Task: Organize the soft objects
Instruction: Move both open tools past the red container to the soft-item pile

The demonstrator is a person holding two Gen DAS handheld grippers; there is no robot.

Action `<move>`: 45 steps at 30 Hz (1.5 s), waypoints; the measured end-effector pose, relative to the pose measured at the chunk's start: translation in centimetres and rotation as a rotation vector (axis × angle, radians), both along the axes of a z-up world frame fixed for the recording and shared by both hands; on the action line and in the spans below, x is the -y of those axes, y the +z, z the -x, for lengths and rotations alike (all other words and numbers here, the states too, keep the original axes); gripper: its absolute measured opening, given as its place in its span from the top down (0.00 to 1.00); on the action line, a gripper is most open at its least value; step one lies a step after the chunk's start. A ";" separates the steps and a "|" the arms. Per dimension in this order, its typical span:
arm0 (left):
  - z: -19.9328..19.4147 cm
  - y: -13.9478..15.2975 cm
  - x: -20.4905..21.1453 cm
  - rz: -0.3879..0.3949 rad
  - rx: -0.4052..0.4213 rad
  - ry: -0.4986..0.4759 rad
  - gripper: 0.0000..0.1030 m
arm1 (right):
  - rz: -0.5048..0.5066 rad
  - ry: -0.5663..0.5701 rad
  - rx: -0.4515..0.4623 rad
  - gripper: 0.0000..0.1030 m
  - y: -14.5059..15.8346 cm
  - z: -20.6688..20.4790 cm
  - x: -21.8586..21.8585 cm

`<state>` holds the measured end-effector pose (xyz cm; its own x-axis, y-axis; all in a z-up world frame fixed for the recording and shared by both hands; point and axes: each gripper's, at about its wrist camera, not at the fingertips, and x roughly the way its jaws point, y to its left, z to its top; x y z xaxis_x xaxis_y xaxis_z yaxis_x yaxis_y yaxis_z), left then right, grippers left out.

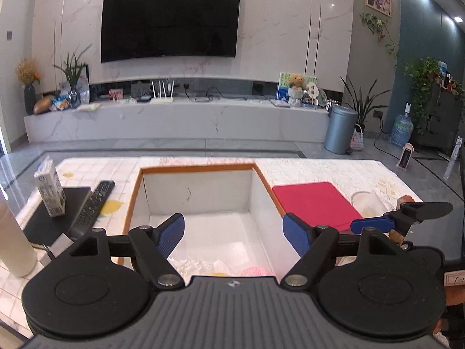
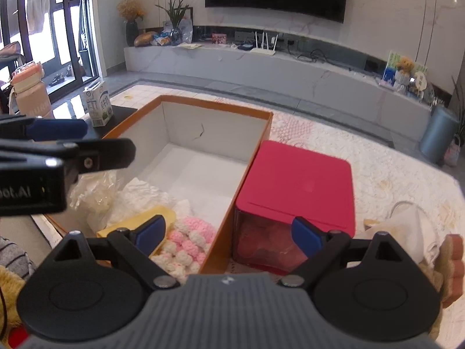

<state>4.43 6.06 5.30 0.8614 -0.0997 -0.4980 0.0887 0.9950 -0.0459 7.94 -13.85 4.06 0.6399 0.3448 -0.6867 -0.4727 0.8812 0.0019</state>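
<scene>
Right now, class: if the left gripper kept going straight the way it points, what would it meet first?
Probably the white inside of the open box: the left gripper, jaws open and empty, points down into it. Whether floor or far wall comes first is unclear.

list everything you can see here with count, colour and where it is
storage box: 1, orange rim, white inside, centre of table
pink crochet piece: 1, pink and white, in the box's near end
yellow cloth: 1, yellow, in box beside the crochet piece
crumpled tissue: 1, white, in box
plastic bag: 1, clear, at the box's left wall
red case: 1, red, right of box
milk carton: 1, white and blue, left of box
remote: 1, black, left of box
television: 1, black, on wall
left gripper: 1, black with blue pads, open over box
right gripper: 1, same, open, empty
</scene>
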 end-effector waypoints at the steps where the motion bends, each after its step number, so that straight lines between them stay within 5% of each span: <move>1: 0.2 0.3 0.1 -0.003 0.012 -0.001 0.12 | 0.000 0.002 0.009 0.11 0.2 0.2 0.1; 8: 1.1 2.1 1.1 0.039 0.060 -0.008 0.12 | -0.034 -0.021 0.043 0.11 2.0 0.9 2.2; 23: 0.8 1.7 6.7 0.074 0.016 -0.123 0.12 | -0.080 -0.179 0.199 0.06 8.2 4.0 12.0; 36: -0.6 -2.4 11.5 0.046 -0.071 -0.178 0.12 | -0.006 -0.355 0.123 0.05 4.2 5.1 21.3; 41: -1.2 -4.1 12.4 0.055 -0.143 -0.208 0.12 | -0.140 -0.417 0.039 0.05 1.5 3.7 22.4; 45: -1.1 -5.3 12.9 0.041 -0.173 -0.226 0.12 | -0.192 -0.319 -0.091 0.05 -1.8 1.2 20.6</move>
<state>5.57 -6.88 0.04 0.7180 -0.3020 -0.6270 0.2950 0.9481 -0.1189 6.72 -34.41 2.29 0.6753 0.2662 -0.6878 -0.1653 0.9635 0.2107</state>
